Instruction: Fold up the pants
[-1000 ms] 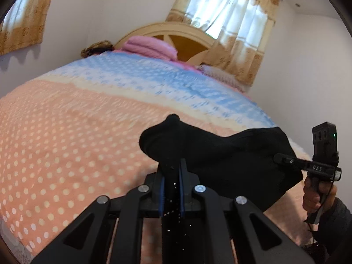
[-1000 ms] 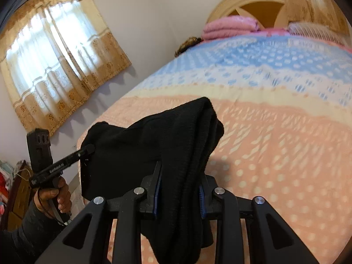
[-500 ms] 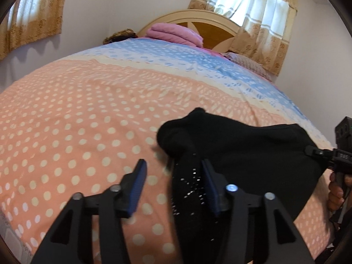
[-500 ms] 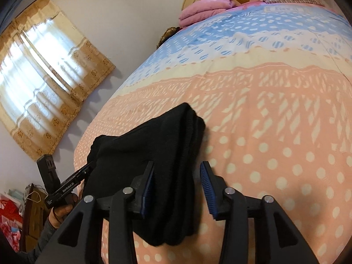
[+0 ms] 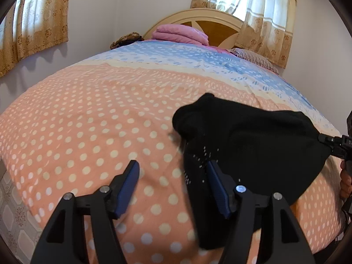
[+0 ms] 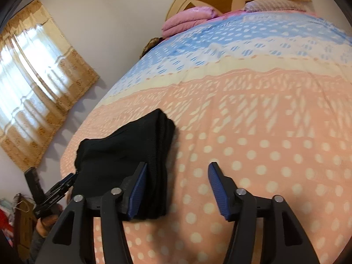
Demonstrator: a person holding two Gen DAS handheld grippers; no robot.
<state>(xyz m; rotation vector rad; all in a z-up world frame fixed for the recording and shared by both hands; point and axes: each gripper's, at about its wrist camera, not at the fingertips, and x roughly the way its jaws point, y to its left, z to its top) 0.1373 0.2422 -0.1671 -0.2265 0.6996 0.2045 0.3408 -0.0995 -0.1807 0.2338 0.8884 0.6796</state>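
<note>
The black pants [image 5: 253, 140] lie folded in a thick bundle on the orange dotted bedspread [image 5: 88, 132], near the bed's foot edge. My left gripper [image 5: 173, 176] is open, its jaws wide apart, with the pants against its right finger [image 5: 217, 189]. In the right wrist view the pants [image 6: 127, 158] lie at lower left. My right gripper [image 6: 176, 182] is open, and its left finger [image 6: 138, 187] touches the bundle's edge. Each gripper shows at the edge of the other's view, at the pants' corners.
The bedspread [image 6: 264, 132] turns blue toward the headboard [image 5: 209, 19]. Folded pink bedding [image 5: 180, 33] and a patterned pillow [image 5: 255, 59] lie at the head. Curtained windows [image 6: 33, 77] stand on the walls. Tiled floor [image 5: 11, 220] shows at lower left.
Both grippers, shut on the pants a second ago, have opened wide and let go. The pants dropped from held up to lying on the bedspread. Both grippers have drawn back a little.
</note>
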